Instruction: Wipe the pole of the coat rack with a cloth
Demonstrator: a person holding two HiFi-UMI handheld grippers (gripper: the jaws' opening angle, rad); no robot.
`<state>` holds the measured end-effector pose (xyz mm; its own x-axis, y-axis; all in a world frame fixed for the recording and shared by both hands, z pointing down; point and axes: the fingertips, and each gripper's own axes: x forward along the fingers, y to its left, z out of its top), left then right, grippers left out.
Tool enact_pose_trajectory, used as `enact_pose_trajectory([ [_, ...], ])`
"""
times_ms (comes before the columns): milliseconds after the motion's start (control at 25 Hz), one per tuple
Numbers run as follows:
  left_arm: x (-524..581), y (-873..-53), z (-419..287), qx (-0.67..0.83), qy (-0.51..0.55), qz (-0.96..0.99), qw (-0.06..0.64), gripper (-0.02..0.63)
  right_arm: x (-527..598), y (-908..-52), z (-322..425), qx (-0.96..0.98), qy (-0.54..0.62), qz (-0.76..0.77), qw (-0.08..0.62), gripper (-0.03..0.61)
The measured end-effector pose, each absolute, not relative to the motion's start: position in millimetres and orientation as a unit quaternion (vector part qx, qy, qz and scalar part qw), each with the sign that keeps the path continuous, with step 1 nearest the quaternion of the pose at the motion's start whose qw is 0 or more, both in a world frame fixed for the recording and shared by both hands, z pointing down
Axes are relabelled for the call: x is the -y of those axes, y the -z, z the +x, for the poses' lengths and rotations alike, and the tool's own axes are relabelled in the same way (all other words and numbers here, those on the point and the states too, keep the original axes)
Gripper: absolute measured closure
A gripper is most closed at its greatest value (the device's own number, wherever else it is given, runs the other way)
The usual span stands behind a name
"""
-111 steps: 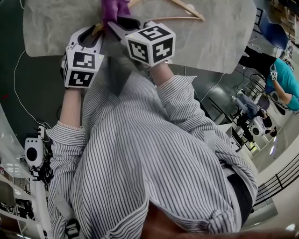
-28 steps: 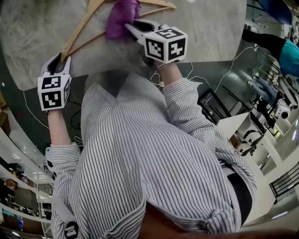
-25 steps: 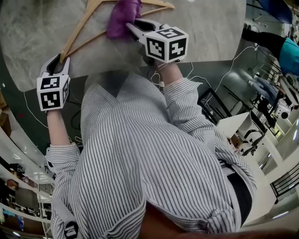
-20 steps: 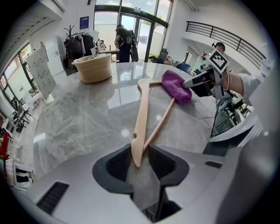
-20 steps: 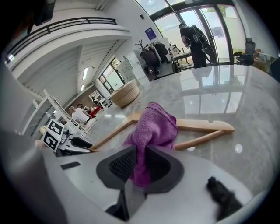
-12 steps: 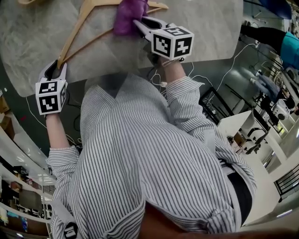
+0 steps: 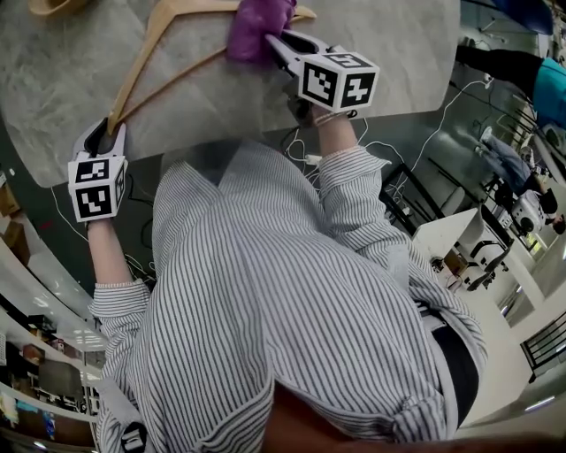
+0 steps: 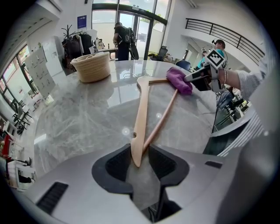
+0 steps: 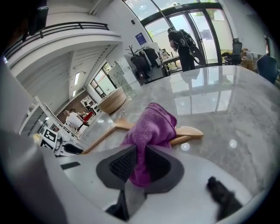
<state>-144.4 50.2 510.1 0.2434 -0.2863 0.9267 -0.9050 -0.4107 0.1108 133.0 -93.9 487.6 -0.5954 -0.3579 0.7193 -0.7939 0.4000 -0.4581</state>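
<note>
A wooden coat hanger (image 7: 141,66) lies flat on the grey marble table (image 7: 398,62). My left gripper (image 7: 106,133) is shut on the hanger's near tip, which sits pinched between the dark pads (image 8: 118,164) in the left gripper view, where the hanger (image 8: 141,113) runs away from the gripper (image 8: 139,159). My right gripper (image 7: 270,40) is shut on a purple cloth (image 7: 256,26), which rests on the hanger's lower bar near the far right end. In the right gripper view the cloth (image 9: 151,127) hangs bunched between the jaws of the gripper (image 9: 139,164) and drapes over the hanger (image 9: 188,131).
A woven basket (image 8: 91,66) stands at the table's far side. The near table edge (image 7: 221,133) runs just in front of my striped shirt. Cables trail on the dark floor below. People (image 7: 548,88) and equipment stand off to the right.
My right gripper has slid the purple cloth to the right along the hanger's bar, closer to its far end. The left gripper has kept its hold on the near tip.
</note>
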Motion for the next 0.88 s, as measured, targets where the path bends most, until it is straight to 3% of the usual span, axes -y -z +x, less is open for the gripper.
enact_pose_trajectory([
  [880,-53,-508,-142,0.423,-0.457,0.705,0.34,0.483,98,-479,156,0.783,-0.406,0.394,0.259,0.515],
])
